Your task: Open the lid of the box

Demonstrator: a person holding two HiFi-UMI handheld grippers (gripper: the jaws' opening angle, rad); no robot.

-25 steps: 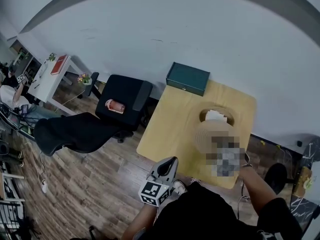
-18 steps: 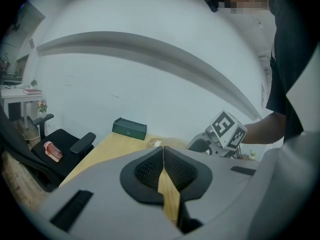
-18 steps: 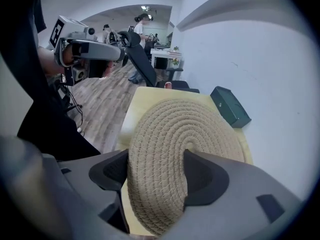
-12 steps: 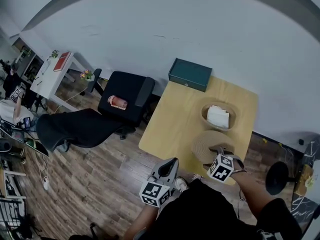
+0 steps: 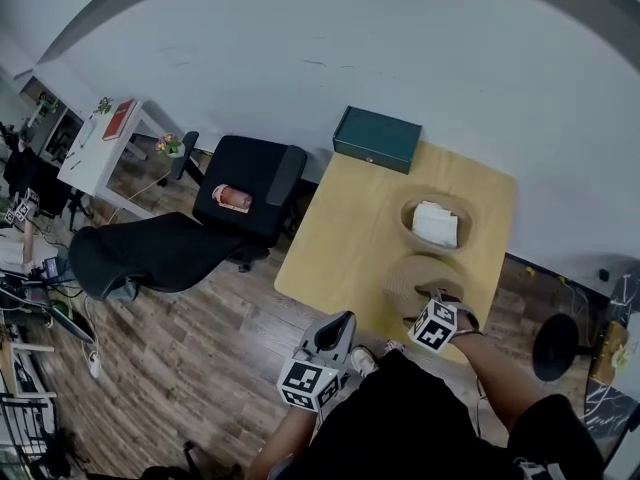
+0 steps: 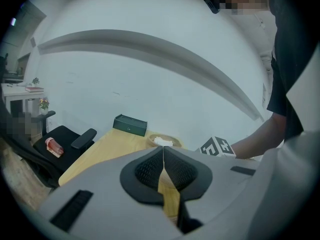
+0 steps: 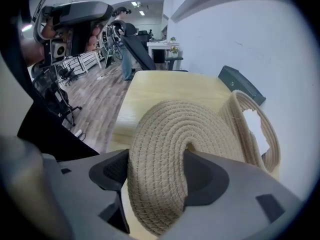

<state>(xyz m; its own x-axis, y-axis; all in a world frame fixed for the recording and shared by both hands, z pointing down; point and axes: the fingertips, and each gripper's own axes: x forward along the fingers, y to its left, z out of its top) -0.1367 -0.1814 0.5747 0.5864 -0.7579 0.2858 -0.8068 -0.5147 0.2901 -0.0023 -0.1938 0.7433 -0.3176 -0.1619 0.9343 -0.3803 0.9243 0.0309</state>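
**Q:** Where is the lid?

**A:** The woven lid [image 7: 167,144] is off the box [image 5: 406,220]. It hangs tilted just beside the box, on the side nearer the person, over the table [image 5: 345,238]. Whether its lower edge touches the table cannot be told.

**Q:** What holds it?

**A:** The right tongs [image 7: 159,173] pinch it, one pad on each face of the lid near its rim. They point steeply down.

**Q:** And the box itself?

**A:** It stands open toward the right side of the table, with a white sheet [image 5: 435,223] showing inside. A green case [image 5: 376,139] lies well apart at the far edge.

**Q:** The other hand?

**A:** The left tongs [image 6: 163,166] are pressed together on nothing. They are off the table's near-left corner, apart from both box and lid.

**Q:** How far along is the task?

**A:** The opening proper looks done, since the box is uncovered. What seems left is to lay the lid flat on the bare wood and let go.
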